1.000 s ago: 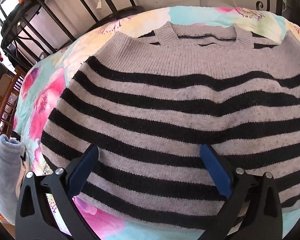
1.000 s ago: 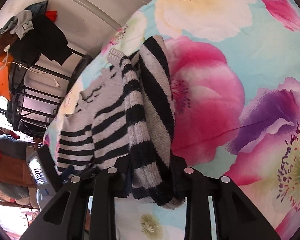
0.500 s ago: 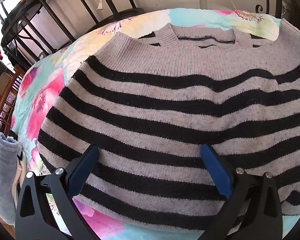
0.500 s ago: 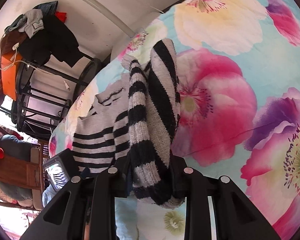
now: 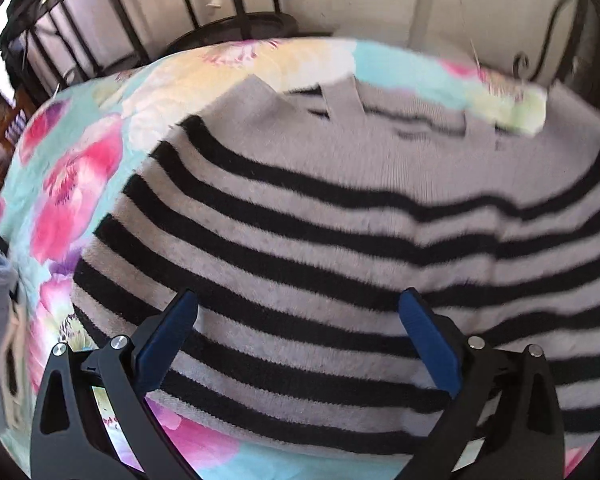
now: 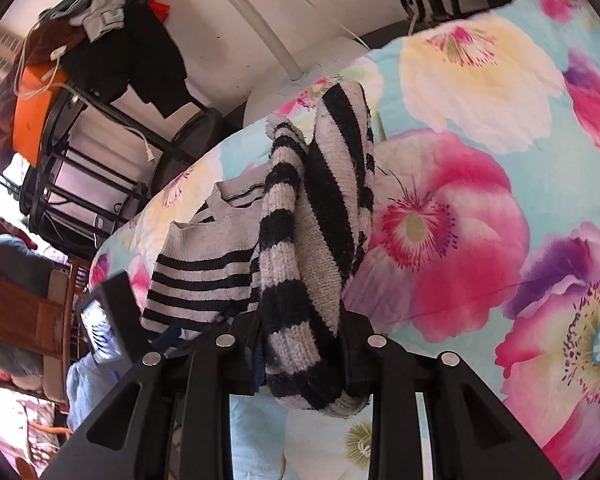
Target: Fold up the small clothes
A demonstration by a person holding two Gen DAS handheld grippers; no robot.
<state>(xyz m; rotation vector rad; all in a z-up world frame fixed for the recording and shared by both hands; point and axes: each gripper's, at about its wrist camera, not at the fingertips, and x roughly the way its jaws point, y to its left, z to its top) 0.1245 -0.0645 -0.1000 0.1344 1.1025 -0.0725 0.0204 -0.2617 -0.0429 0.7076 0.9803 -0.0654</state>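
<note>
Pinching striped sweater point(image 6: 300, 280) sleeve — lifted.

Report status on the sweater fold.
Right gripper clamped on bunched sleeve. Left gripper open above striped sweater. Nothing blocking.

We get both wrist cams angled down close over the bed point(image 5: 80, 152), sharing the striped sweater point(image 5: 340, 208).

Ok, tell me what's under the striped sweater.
The floral quilt shows around the striped sweater on every visible side; what lies directly beneath the knit is covered.
</note>
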